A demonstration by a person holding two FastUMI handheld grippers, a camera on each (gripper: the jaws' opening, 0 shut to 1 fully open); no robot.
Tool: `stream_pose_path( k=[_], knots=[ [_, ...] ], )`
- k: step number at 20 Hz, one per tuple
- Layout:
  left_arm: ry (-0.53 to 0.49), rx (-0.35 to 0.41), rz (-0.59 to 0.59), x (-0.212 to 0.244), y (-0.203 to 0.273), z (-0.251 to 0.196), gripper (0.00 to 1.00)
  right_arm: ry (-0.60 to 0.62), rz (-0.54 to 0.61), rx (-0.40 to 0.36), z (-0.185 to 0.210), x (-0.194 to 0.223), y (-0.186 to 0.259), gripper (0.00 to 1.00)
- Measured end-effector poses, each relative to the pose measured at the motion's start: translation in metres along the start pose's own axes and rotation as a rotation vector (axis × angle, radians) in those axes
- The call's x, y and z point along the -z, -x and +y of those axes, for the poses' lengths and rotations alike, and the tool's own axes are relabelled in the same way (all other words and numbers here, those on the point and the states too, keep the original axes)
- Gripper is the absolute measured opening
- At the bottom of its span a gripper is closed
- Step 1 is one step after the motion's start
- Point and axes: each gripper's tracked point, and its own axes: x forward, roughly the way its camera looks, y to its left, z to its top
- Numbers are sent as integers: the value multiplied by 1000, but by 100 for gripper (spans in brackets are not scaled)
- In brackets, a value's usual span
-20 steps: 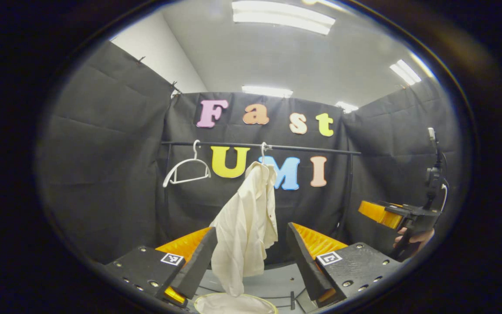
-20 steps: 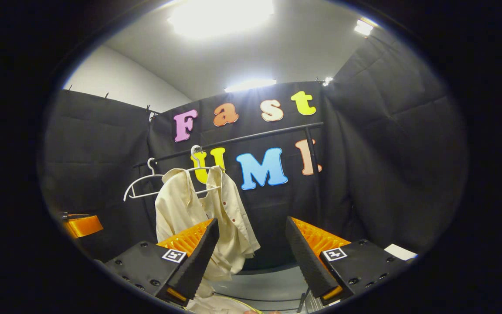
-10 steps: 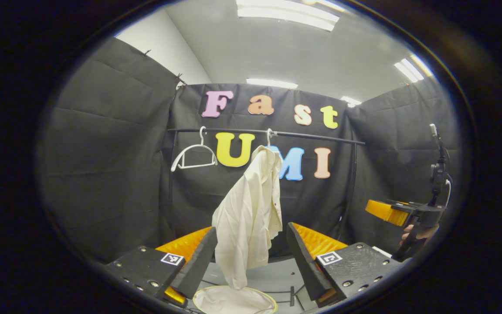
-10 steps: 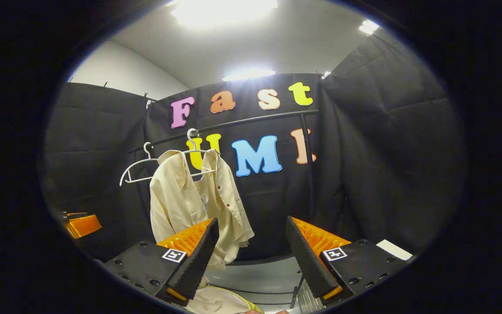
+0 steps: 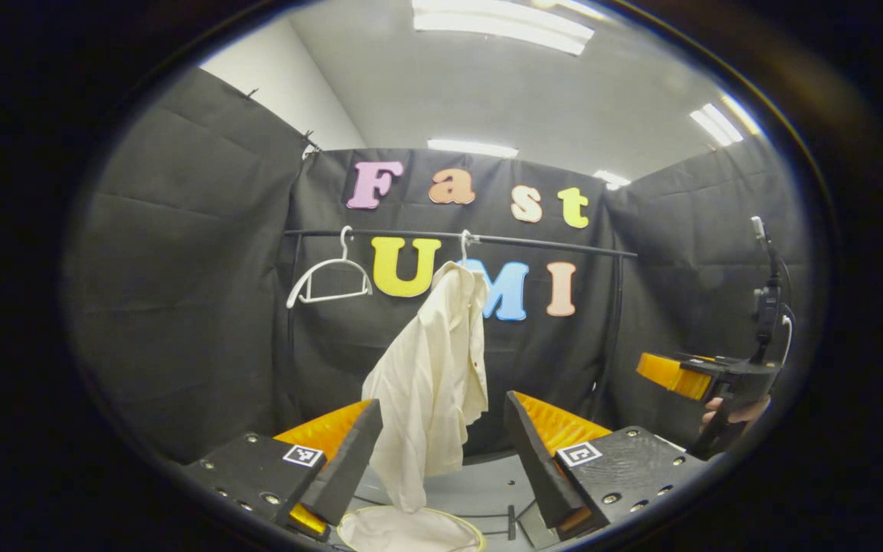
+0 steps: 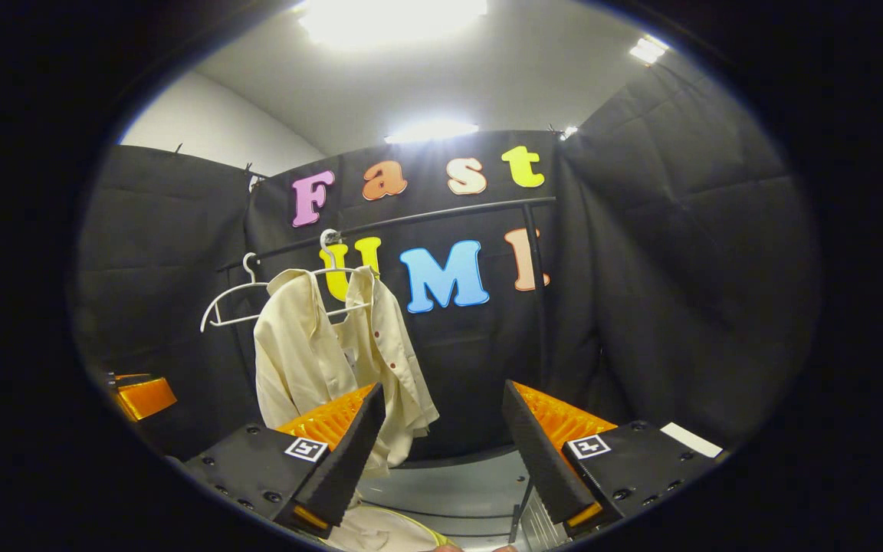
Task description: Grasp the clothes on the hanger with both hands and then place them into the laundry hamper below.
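Observation:
A cream shirt (image 5: 432, 383) hangs on a white hanger from a black rail (image 5: 541, 244); in the right gripper view the shirt (image 6: 319, 360) hangs left of centre. Below it the round laundry hamper (image 5: 408, 532) shows its pale lining and yellow rim, and in the right gripper view the hamper (image 6: 380, 529) lies at the bottom edge. My left gripper (image 5: 441, 475) is open, some way short of the shirt, with the cloth seen between its fingers. My right gripper (image 6: 441, 468) is open with nothing in it. The right gripper (image 5: 710, 377) also appears at the far right of the left gripper view, held by a hand.
A bare white hanger (image 5: 328, 282) hangs on the rail left of the shirt, and the same bare hanger (image 6: 228, 303) shows in the right gripper view. The rail's upright post (image 6: 539, 299) stands right of the shirt. Grey floor (image 5: 487, 494) lies under the rail.
Both views have drifted slightly: the shirt has swayed a little on its hanger and sits a bit further left in the right gripper view. Both grippers stay open.

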Motion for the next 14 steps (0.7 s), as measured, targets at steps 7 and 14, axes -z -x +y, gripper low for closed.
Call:
stream_pose_path(
  k=[7, 14],
  knots=[
    [7, 16, -23, -32, -50, -36, 95, -34, -71, -43, 6, -38, -50, 97],
    [-62, -26, -33, -56, -138, -70, 94, -113, -33, -98, -4, -45, -142, 97]
  ],
)
